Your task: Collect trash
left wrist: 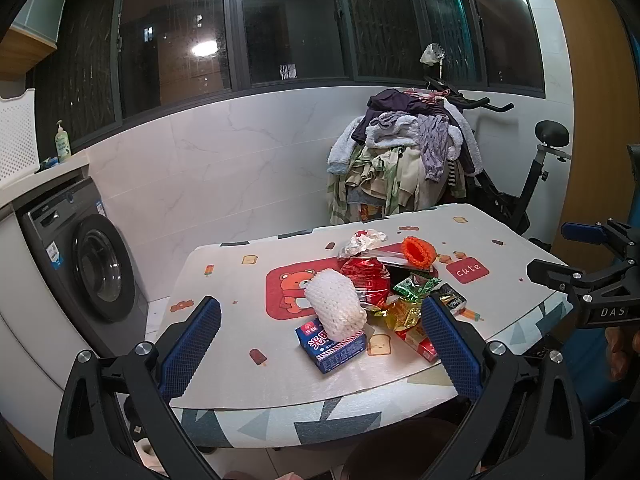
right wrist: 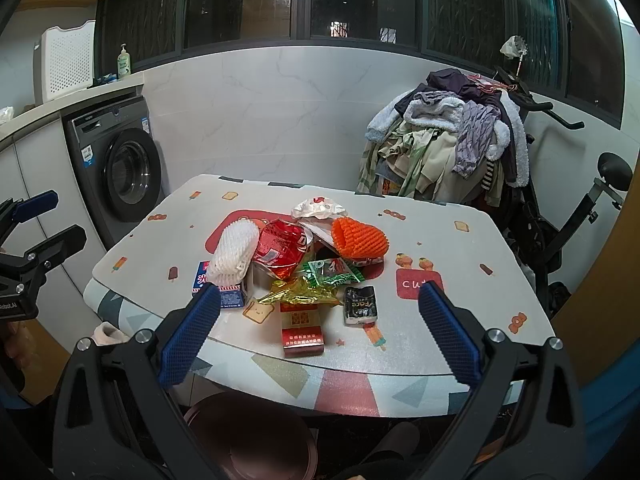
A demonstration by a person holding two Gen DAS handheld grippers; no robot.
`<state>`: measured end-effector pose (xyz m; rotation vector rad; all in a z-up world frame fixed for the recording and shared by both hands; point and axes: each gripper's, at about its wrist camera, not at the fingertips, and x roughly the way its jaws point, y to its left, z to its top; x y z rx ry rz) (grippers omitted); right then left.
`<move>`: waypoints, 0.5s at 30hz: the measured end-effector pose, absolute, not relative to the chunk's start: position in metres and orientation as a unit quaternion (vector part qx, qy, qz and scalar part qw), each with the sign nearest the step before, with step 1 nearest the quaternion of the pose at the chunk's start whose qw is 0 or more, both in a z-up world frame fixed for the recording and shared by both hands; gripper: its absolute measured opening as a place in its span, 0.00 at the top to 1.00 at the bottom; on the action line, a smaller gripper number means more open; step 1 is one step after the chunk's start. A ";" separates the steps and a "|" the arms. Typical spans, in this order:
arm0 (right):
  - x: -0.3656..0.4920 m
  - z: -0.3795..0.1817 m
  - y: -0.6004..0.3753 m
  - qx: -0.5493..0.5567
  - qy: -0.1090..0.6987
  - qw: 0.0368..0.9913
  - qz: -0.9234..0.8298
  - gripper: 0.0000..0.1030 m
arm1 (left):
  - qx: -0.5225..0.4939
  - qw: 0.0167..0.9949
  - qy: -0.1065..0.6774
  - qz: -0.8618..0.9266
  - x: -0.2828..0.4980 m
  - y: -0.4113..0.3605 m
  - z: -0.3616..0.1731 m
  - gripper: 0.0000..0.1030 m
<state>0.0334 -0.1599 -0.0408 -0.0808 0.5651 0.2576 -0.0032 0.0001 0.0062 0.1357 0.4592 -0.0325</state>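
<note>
While both pairs of blue-padded fingers stand spread wide and hold nothing, the left gripper point(left wrist: 320, 334) and the right gripper point(right wrist: 318, 318) hover at the near edge of the table point(right wrist: 460, 344), each aimed at the trash heaped near its middle. Left gripper: its fingers point(left wrist: 192, 354) frame a blue milk carton point(left wrist: 332, 346) with a white foam fruit net point(left wrist: 335, 300) lying on top of it. Right gripper: its fingers point(right wrist: 450, 334) frame a red cigarette box point(right wrist: 301, 332) nearest the edge and a small black packet point(right wrist: 361, 305) just beside it.

Behind these, touching one another, lie a crumpled gold wrapper point(right wrist: 300, 294), a green wrapper point(right wrist: 334, 272), a red foil bag point(right wrist: 280, 246), an orange foam net point(right wrist: 360, 238) and a crumpled white plastic bag point(right wrist: 318, 208). The pile rests on a patterned tablecloth with a red bear panel point(left wrist: 286, 290) and a red "cute" label point(left wrist: 468, 269).

Further out, a washing machine point(right wrist: 120, 172) stands to the left under a counter that carries a soap bottle point(right wrist: 124, 62) and a white perforated basket point(right wrist: 66, 64). A heap of clothes point(right wrist: 448, 140) is draped behind the table on the right, beside an exercise bike point(left wrist: 532, 176). Dark windows point(left wrist: 280, 20) run along the wall.
</note>
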 end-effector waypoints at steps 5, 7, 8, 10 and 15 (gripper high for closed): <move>0.035 -0.039 -0.164 -0.040 0.279 0.951 0.126 0.05 | 0.068 0.971 0.227 -0.017 -0.003 -0.001 0.006 0.05; 0.035 -0.040 -0.164 -0.040 0.279 0.951 0.127 0.05 | 0.067 0.971 0.228 -0.017 -0.002 -0.001 0.008 0.05; 0.035 -0.040 -0.164 -0.040 0.279 0.951 0.127 0.05 | 0.067 0.971 0.228 -0.017 -0.002 -0.001 0.008 0.05; 0.035 -0.041 -0.164 -0.040 0.279 0.951 0.127 0.05 | 0.067 0.971 0.228 -0.017 -0.002 -0.002 0.008 0.05; 0.036 -0.036 -0.166 -0.039 0.280 0.951 0.126 0.05 | 0.067 0.971 0.227 -0.017 -0.002 -0.002 0.007 0.05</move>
